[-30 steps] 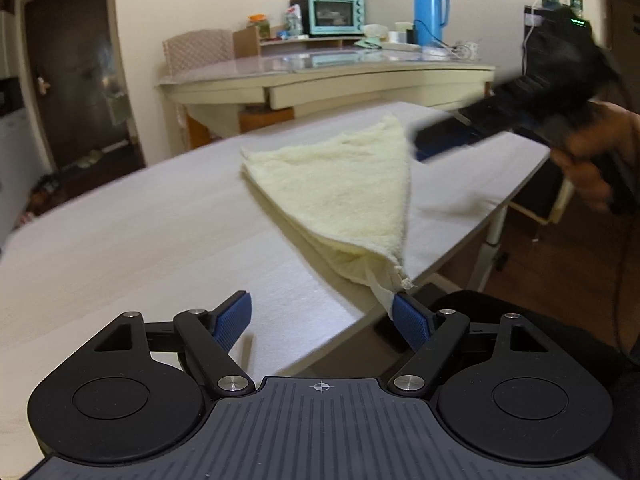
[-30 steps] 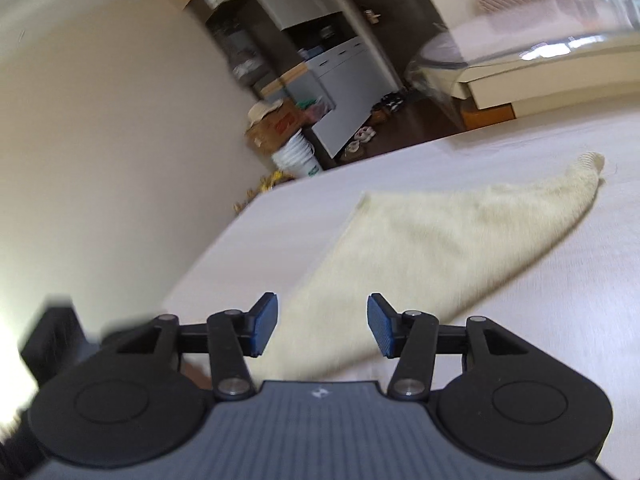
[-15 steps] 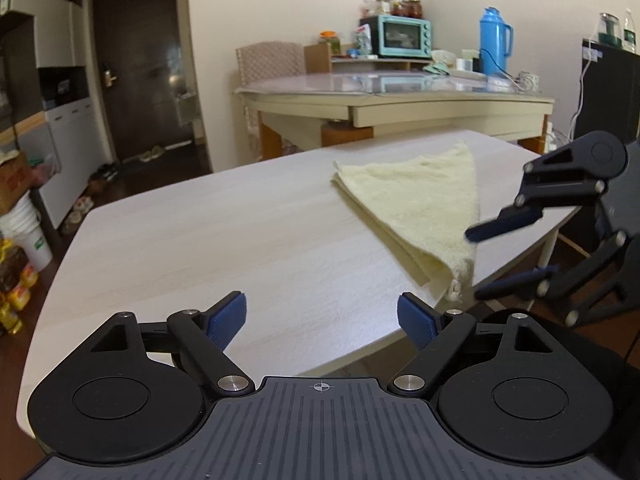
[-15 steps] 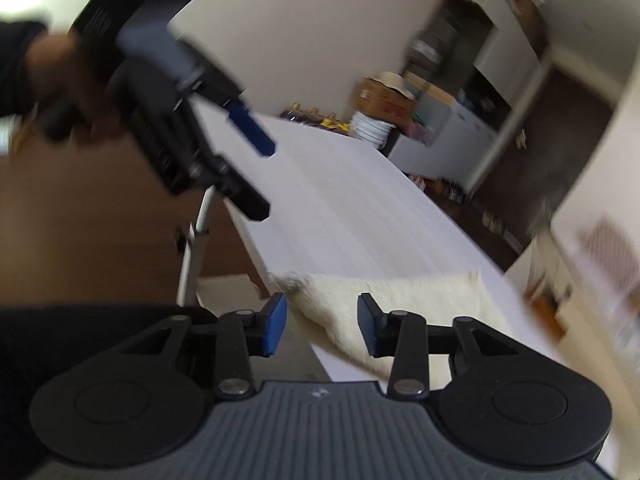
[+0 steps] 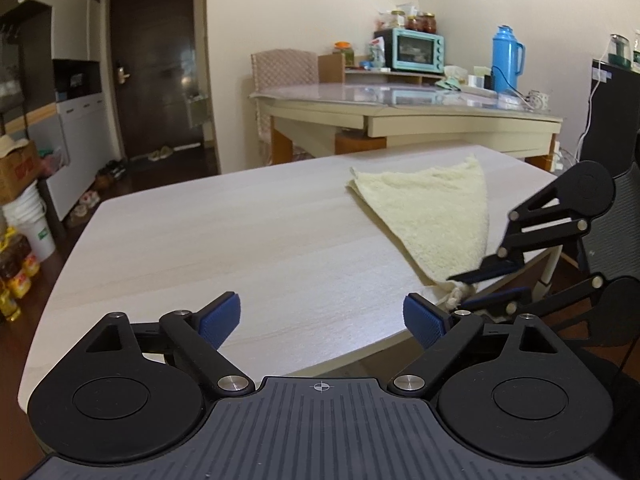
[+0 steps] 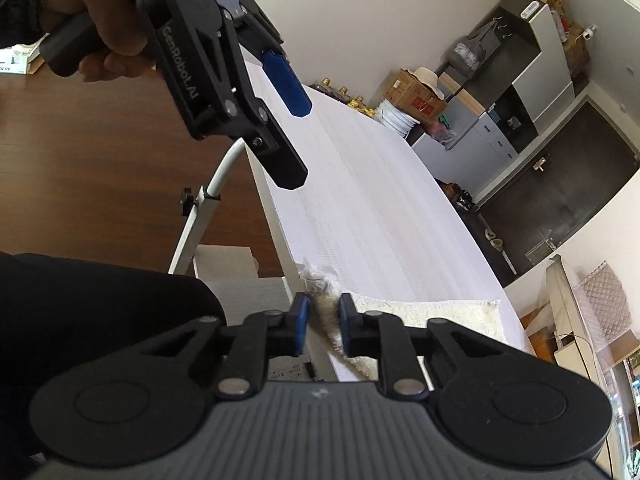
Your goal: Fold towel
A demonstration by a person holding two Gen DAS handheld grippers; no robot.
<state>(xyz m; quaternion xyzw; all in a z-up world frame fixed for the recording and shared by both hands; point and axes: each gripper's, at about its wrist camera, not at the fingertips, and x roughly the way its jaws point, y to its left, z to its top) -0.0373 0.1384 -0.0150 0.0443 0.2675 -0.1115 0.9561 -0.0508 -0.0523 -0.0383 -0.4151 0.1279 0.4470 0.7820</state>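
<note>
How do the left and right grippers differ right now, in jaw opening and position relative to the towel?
The left gripper has its jaws spread wide with nothing between them, while the right gripper has its jaws narrowed around the near corner of the towel. The left gripper hangs over bare table, apart from the cloth; the right gripper sits at the table edge where that corner overhangs. Whether the right pads fully pinch the cloth is unclear. Both have blue pads on black linkages.

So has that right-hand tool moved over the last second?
Yes. The right tool has swung from above the towel's far side down to its near corner at the table edge, fingers now straddling it.
</note>
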